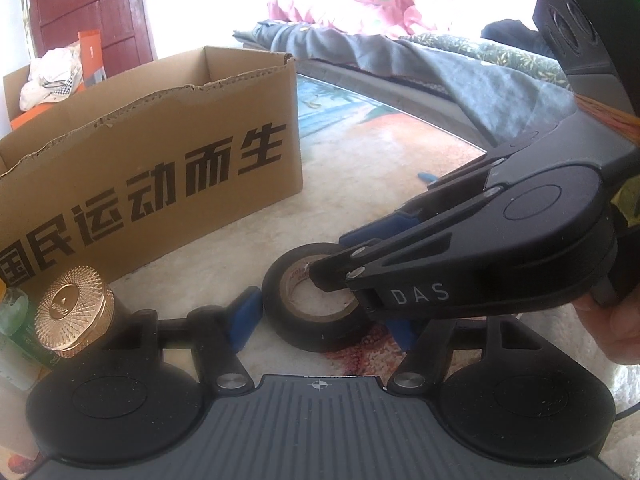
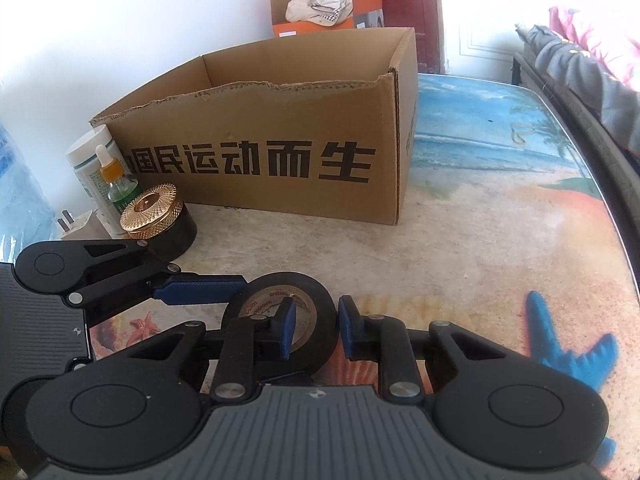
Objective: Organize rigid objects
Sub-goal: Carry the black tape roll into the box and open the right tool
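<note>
A black tape roll (image 1: 316, 304) lies flat on the table, also in the right wrist view (image 2: 280, 312). My left gripper (image 1: 320, 320) is open, its blue pads either side of the roll. My right gripper (image 2: 318, 330) straddles the roll's wall, one pad inside the hole and one outside; I cannot tell whether it grips. It reaches in from the right in the left wrist view (image 1: 344, 256). A black jar with a gold lid (image 2: 156, 220) stands to the left. An open cardboard box (image 2: 280, 136) stands behind.
A white bottle (image 2: 90, 160), a dropper bottle (image 2: 114, 180) and a white plug (image 2: 82, 226) stand left of the box. A second box with cloth (image 2: 316, 4) is at the back. Bedding (image 1: 420, 52) lies beyond the table's right edge.
</note>
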Motion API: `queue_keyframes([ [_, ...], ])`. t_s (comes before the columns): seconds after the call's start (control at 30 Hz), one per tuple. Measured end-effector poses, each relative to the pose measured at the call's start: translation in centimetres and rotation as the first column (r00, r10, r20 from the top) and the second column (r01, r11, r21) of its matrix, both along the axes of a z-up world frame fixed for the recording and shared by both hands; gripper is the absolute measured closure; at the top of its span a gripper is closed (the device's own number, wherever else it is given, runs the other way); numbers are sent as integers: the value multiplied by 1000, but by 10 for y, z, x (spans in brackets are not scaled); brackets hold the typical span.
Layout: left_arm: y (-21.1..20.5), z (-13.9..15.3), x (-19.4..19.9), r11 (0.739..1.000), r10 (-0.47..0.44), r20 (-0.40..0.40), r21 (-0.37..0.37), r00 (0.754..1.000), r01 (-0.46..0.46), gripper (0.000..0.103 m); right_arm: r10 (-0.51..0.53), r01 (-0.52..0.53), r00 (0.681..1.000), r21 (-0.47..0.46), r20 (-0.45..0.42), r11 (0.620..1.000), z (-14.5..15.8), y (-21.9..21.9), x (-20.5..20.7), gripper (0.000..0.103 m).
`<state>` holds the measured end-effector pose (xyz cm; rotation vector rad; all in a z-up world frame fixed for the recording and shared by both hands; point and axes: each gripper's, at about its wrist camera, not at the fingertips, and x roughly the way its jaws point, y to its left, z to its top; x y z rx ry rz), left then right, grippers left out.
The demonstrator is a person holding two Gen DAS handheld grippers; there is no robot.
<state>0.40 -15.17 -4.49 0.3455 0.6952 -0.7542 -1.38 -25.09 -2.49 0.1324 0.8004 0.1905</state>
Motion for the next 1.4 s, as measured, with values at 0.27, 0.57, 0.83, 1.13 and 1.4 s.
queue_keyframes([
  [0.27, 0, 1, -1, 1000, 6, 13, -8, 1000, -6, 37, 2, -2, 1000, -33, 14, 999, 1, 3, 0, 83],
  [0.57, 4, 12, -5, 999, 18, 53, -29, 998, -17, 37, 5, -2, 998, -49, 59, 999, 14, 5, -4, 83],
  [0.83, 17, 55, -12, 996, 38, 172, -83, 984, -24, 37, 42, -20, 980, -114, 195, 993, 61, 17, -13, 83],
  [1.13, 34, 123, 16, 987, 94, 334, -151, 938, -46, 37, 113, -58, 919, -156, 378, 986, 139, 34, 16, 83],
  [1.4, 42, 148, 76, 986, 128, 320, -139, 939, -87, 37, 177, -135, 918, -142, 354, 981, 174, 45, 89, 82],
])
